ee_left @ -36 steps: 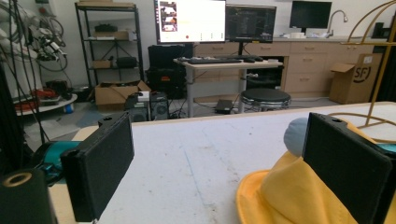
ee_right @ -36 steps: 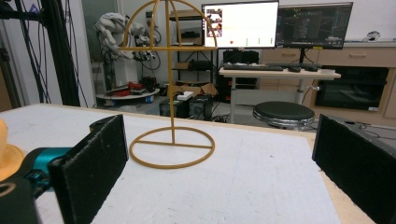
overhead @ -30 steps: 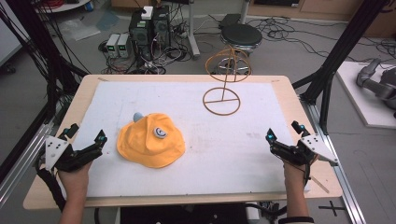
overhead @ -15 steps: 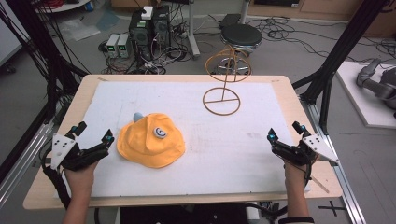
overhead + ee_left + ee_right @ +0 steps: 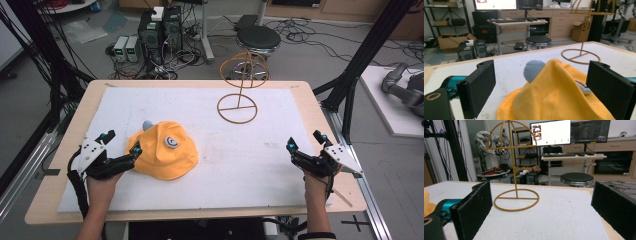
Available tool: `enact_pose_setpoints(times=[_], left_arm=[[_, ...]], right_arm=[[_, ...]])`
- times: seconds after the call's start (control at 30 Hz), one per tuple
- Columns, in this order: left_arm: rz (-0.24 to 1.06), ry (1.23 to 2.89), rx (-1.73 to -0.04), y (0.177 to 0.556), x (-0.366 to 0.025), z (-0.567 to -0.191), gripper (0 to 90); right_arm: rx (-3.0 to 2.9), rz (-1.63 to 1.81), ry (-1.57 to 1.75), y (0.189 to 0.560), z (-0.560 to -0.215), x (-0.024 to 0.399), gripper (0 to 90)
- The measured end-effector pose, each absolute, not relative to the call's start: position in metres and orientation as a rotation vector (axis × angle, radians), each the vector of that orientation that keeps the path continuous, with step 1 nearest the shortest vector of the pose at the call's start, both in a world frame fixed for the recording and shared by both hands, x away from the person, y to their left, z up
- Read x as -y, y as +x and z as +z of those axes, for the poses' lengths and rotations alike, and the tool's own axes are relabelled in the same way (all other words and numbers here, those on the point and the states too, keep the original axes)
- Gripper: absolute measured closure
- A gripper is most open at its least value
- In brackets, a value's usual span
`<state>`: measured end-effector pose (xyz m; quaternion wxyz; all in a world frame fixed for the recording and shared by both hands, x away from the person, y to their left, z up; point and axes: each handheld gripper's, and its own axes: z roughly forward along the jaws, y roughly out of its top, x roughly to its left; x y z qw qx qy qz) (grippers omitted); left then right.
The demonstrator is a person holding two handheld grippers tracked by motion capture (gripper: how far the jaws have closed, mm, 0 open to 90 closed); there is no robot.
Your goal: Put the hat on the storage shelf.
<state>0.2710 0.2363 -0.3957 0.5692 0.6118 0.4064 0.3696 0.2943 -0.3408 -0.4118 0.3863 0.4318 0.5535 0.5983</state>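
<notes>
Yellow hat (image 5: pixel 164 155) is lying crown-up on the near-left part of the white surface (image 5: pixel 260 165), slumped into a soft mound with a small grey patch on top and a grey-blue bit (image 5: pixel 147 124) poking out at its far edge. We are bringing the left hand-held gripper (image 5: pixel 134 150) in low against the hat's left brim, and in the left gripper view its jaws are standing wide apart with the yellow fabric (image 5: pixel 559 97) bunching up between them, not yet pinched. We are judging that the low, level approach is there so the jaws can close on a fold of cloth rather than push the hat flat.

We are keeping the right hand-held gripper (image 5: pixel 290 147) well apart from the hat, near the right edge of the surface, with its jaws spread and nothing between them (it looks to be waiting its turn). It is pointing toward the gold wire stand (image 5: pixel 516 170), which is sitting upright at the far side of the surface, its round base flat on the surface and its domed frame on top of a thin post. That stand is probably where the hat is heading, since the dome suits a crown, and the open stretch of surface between hat and stand is leaving us a free path to carry it across.
</notes>
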Motion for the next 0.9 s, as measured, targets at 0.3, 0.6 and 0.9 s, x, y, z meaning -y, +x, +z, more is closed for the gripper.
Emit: enact_pose_setpoints(times=[0.3,0.6,0.9], left_arm=[[0.830,1.545,-0.937,0.280,-0.207,-0.402,13.0],[0.781,1.640,-0.965,0.291,-0.184,-0.412,20.9],[0.700,1.694,-0.994,0.300,-0.180,-0.420,36.1]], right_arm=[[-1.401,1.529,1.108,0.295,-0.412,0.341,3.3],[-1.398,1.526,1.109,0.295,-0.413,0.341,3.2],[-1.394,1.525,1.120,0.296,-0.413,0.341,3.3]])
